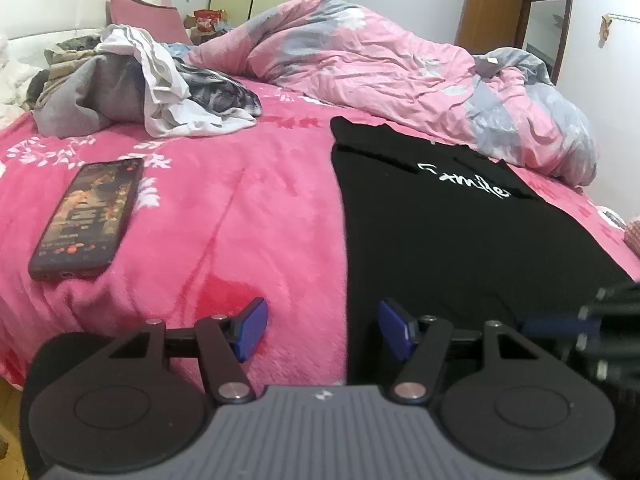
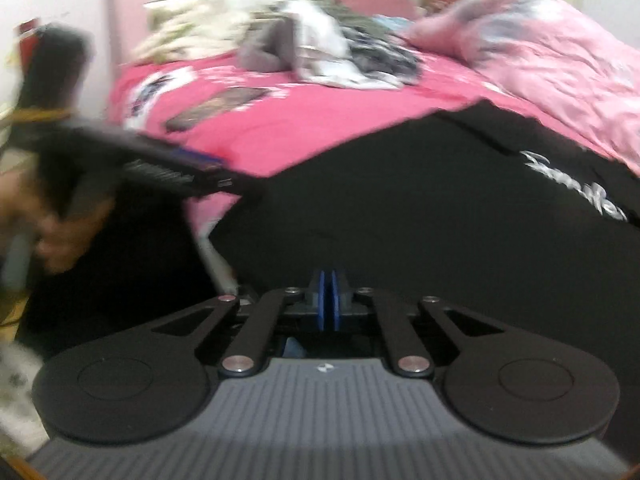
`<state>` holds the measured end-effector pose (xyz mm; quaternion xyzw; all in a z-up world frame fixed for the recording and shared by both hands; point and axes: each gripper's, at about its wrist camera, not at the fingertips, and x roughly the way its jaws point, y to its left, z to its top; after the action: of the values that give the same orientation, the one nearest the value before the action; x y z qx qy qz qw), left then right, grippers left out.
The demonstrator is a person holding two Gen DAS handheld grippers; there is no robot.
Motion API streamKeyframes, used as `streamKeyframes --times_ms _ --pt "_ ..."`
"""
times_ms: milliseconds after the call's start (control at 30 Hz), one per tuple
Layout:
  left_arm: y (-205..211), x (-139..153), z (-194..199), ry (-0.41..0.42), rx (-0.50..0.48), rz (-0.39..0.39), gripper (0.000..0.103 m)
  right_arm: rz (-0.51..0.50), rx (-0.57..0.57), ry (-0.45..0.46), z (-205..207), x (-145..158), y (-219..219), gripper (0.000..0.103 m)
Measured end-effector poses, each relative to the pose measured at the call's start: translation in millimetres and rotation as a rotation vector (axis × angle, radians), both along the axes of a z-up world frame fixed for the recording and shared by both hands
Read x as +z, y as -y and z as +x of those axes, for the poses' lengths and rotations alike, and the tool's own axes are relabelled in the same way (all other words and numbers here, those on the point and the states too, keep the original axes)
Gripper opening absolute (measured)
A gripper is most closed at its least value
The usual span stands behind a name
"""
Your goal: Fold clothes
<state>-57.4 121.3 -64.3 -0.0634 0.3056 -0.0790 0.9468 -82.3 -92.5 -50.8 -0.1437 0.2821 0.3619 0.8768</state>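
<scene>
A black T-shirt (image 1: 460, 232) lies flat on the pink bed (image 1: 224, 216), spread for folding. The left tool (image 1: 324, 330), jaws apart, hovers at its near hem. The right tool (image 2: 329, 296) is clamped together on the hem, probably to lift it. No containers visible.

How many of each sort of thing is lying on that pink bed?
Black T-shirts: 1
Phones: 1
Heaps of unfolded clothes: 1
Rumpled duvets: 1
Pink pillows: 1
Total: 5
</scene>
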Motion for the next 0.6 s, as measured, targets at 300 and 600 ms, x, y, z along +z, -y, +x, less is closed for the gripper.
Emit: streamKeyframes --times_ms 300,600 --pt "-7 16 5 0.003 0.033 0.014 0.063 0.032 0.015 0.012 14 -16 -14 0.003" --pt "-22 40 5 0.032 0.071 0.058 0.063 0.11 -0.008 0.046 19 -1 -11 0.003"
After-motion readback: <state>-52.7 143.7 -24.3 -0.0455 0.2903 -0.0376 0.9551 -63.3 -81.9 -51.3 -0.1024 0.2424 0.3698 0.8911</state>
